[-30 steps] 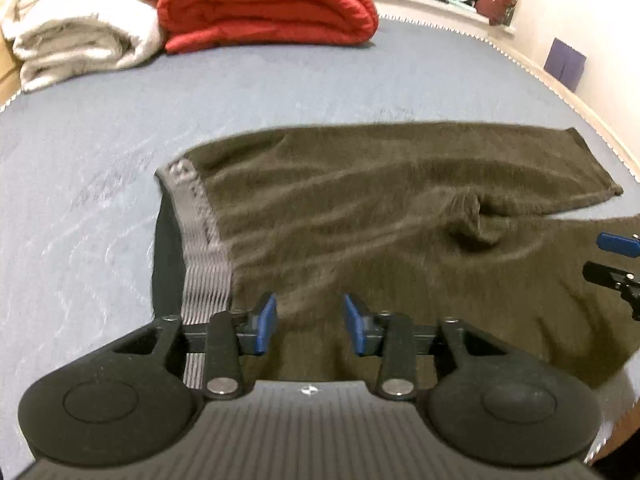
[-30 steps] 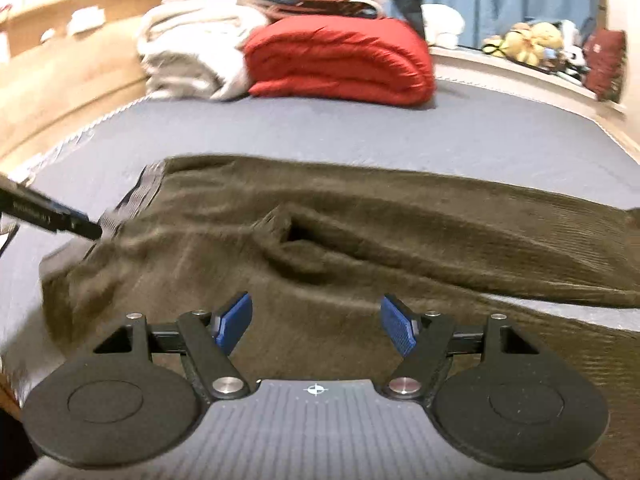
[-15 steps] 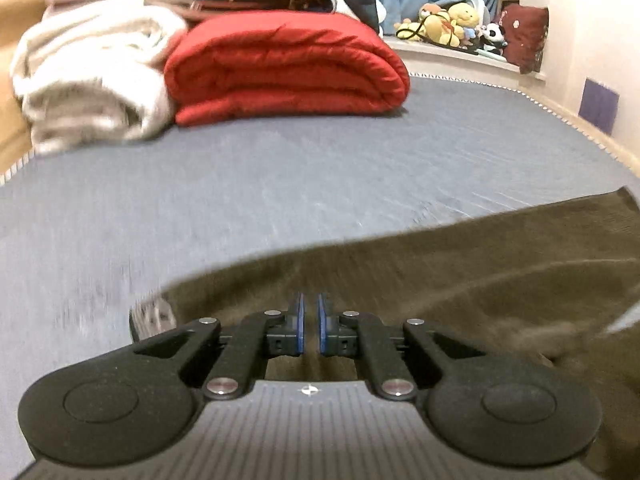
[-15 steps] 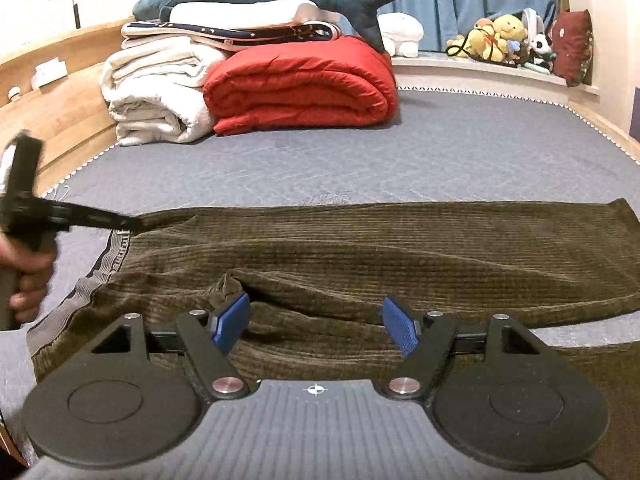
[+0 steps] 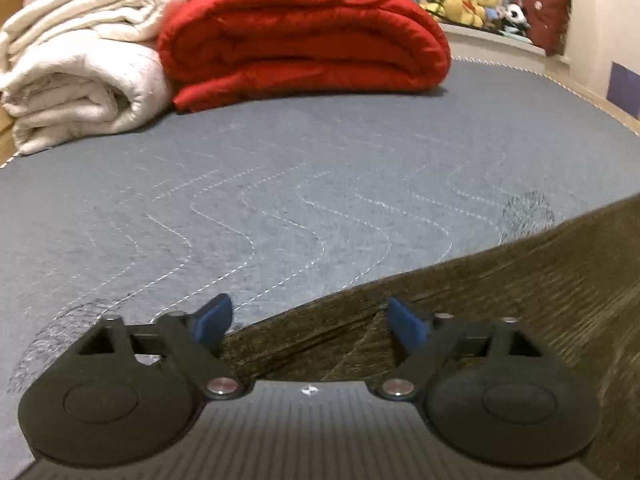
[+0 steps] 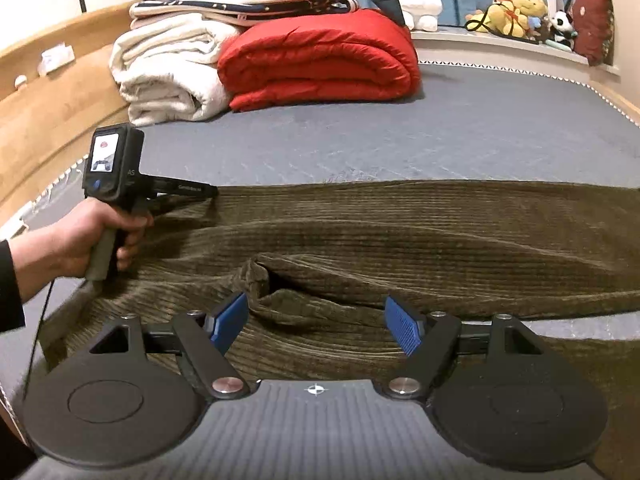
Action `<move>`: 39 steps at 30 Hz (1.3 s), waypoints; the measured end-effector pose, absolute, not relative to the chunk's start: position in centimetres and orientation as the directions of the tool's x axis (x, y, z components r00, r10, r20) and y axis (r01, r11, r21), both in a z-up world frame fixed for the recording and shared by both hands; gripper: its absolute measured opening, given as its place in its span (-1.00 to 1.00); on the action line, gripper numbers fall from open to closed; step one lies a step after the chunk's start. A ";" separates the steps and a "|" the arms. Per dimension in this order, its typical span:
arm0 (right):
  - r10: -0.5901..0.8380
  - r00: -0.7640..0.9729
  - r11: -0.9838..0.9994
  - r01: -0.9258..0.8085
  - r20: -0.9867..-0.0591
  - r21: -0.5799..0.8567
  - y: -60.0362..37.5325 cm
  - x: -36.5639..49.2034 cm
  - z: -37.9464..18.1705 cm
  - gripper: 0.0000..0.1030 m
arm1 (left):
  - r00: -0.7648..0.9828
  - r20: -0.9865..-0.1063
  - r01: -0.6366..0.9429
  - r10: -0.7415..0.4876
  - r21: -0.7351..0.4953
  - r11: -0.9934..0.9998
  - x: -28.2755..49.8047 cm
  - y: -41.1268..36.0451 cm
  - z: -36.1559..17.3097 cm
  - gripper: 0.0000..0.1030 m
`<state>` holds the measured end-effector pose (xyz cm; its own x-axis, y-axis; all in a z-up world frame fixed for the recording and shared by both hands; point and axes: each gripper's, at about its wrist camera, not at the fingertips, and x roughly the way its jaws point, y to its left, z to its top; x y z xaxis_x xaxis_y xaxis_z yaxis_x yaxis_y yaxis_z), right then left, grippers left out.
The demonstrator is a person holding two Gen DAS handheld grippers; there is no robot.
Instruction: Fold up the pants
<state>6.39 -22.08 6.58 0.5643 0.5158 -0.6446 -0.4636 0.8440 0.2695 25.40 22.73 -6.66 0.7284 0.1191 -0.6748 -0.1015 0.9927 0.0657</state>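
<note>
Brown pants spread flat across the grey bed.

Left gripper has just sprung wide over the pants' far edge, seemingly empty; right gripper hangs wide above a crease. Red quilt and white blanket lie well beyond.

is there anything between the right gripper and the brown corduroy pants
Nothing visible. The right gripper hangs open right over the brown corduroy pants, with only cloth between its blue pads.
</note>
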 end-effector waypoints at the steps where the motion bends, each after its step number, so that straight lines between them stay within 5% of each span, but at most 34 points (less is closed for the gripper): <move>1: 0.513 0.562 0.846 -0.461 -0.649 0.270 -22.1 6.5 6.4 0.50 | 0.723 -0.683 -0.092 0.100 0.049 0.995 25.7 23.1 -6.8 0.75; 6: 0.510 0.552 0.848 -0.451 -0.660 0.278 -22.1 6.8 6.1 0.50 | 0.704 -0.709 -0.092 0.038 -0.038 0.995 26.4 24.2 -7.6 0.70; 8: 0.512 0.554 0.846 -0.459 -0.657 0.272 -22.1 6.6 6.3 0.50 | 0.711 -0.703 -0.057 -0.005 -0.064 0.996 26.1 24.1 -7.6 0.31; 10: 0.508 0.560 0.846 -0.467 -0.654 0.258 -21.9 6.3 6.5 0.50 | 0.723 -0.690 -0.006 -0.042 -0.067 0.998 25.5 23.4 -7.1 -0.37; 12: 0.502 0.568 0.847 -0.474 -0.652 0.240 -21.9 6.1 6.6 0.50 | 0.730 -0.683 0.016 -0.026 -0.022 1.000 25.1 22.7 -6.5 -0.84; 23: 0.446 0.622 0.891 -0.380 -0.644 0.249 -24.5 6.5 7.4 0.50 | 0.771 -0.633 0.150 -0.071 0.073 0.986 18.2 18.9 0.8 -0.90; 31: 0.389 0.699 0.907 -0.179 -0.600 0.380 -30.2 6.7 7.1 0.50 | 0.820 -0.559 0.286 -0.121 0.216 0.934 0.7 12.0 8.6 -0.93; 34: 0.332 0.708 0.899 -0.037 -0.624 0.437 -33.4 7.1 6.0 0.50 | 0.809 -0.570 0.325 -0.141 0.234 0.916 -5.5 10.5 7.6 -0.93; 39: 0.279 0.721 0.853 0.118 -0.635 0.509 -39.3 8.1 5.1 0.50 | 0.696 -0.711 0.425 -0.098 0.298 0.854 -9.4 8.8 1.9 -0.92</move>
<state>8.12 -39.32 5.10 0.7205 0.2793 -0.6347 0.1181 0.8525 0.5091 -9.41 8.77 1.91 0.6959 -0.0979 -0.7114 0.4253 0.8544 0.2984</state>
